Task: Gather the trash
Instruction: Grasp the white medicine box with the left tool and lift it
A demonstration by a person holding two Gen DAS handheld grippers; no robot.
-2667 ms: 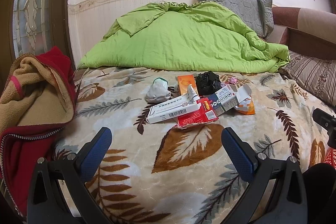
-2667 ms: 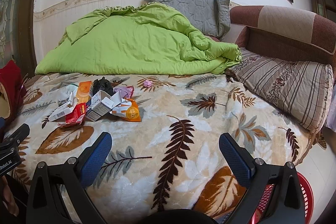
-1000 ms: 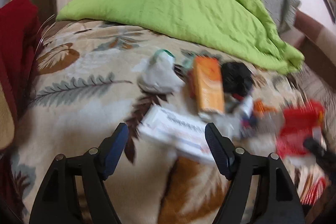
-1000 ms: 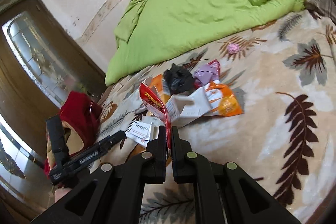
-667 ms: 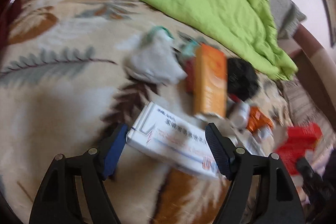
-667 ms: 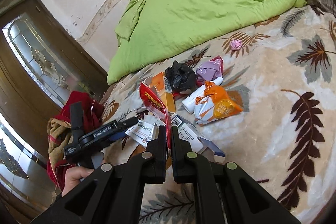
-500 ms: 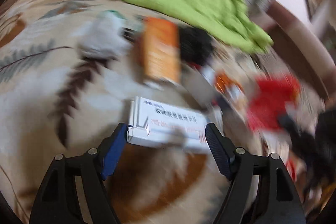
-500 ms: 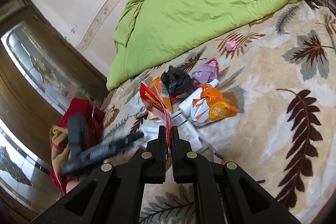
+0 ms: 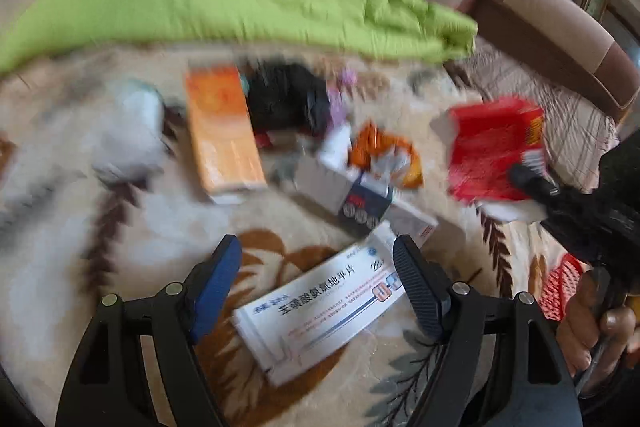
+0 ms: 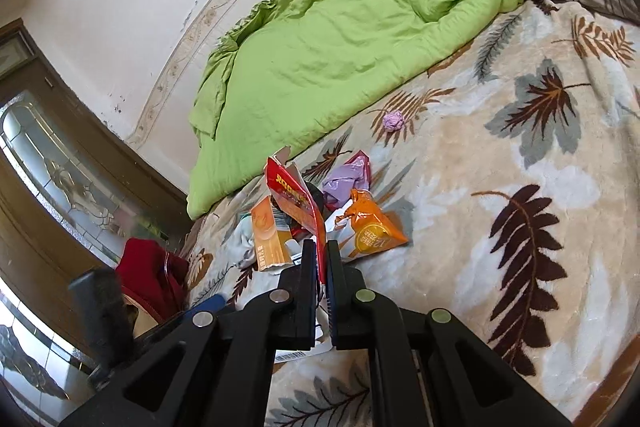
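left tool (image 9: 316, 283): jaws opening, spread either side of a white medicine box (image 9: 320, 311) lying flat on the bed; pads not pressing it.
right tool (image 10: 321, 267): pressed together, pinching a red flattened carton (image 10: 294, 199), held up off the bed.
rest of trash: orange box (image 9: 222, 129), black bag (image 9: 288, 99), orange snack packet (image 10: 372, 227), purple wrapper (image 10: 346, 181), all bunched on the leaf-print blanket (image 10: 520, 187).
behind: green quilt (image 10: 340, 35).

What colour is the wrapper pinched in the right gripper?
Red, with yellow lettering. The wrapper shows best in the right wrist view, clamped in the right gripper.
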